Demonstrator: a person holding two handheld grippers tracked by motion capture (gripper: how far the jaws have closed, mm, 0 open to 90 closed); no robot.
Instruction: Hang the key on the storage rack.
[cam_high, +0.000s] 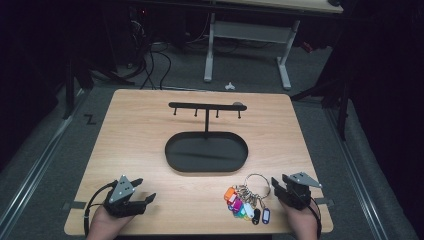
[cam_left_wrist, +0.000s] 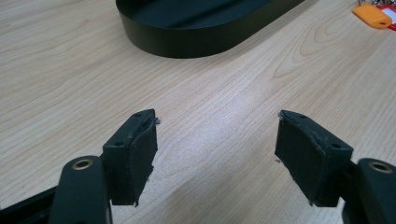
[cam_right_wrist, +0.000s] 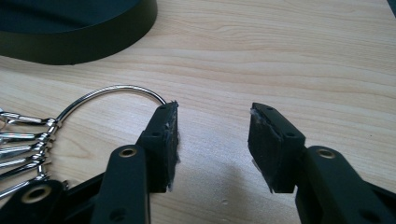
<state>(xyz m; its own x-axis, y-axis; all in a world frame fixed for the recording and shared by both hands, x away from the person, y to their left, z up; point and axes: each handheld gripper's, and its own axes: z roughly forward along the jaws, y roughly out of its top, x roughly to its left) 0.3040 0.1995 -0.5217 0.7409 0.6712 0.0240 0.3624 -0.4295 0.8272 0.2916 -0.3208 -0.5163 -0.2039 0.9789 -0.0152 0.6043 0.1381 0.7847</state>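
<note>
Left gripper (cam_high: 145, 199): we see its jaws spread, empty, above bare table (cam_high: 140, 130).
Right gripper (cam_high: 276, 186): we see jaws apart, holding nothing, just beside the key ring (cam_high: 257, 183).
Key ring: tagged keys (cam_high: 245, 206) near right front edge.
Black key stand (cam_high: 206, 150): table centre.

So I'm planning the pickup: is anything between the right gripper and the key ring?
Nothing visible. The right gripper sits open just right of the key ring, with bare table between its jaws; the ring curves beside one jaw.
</note>
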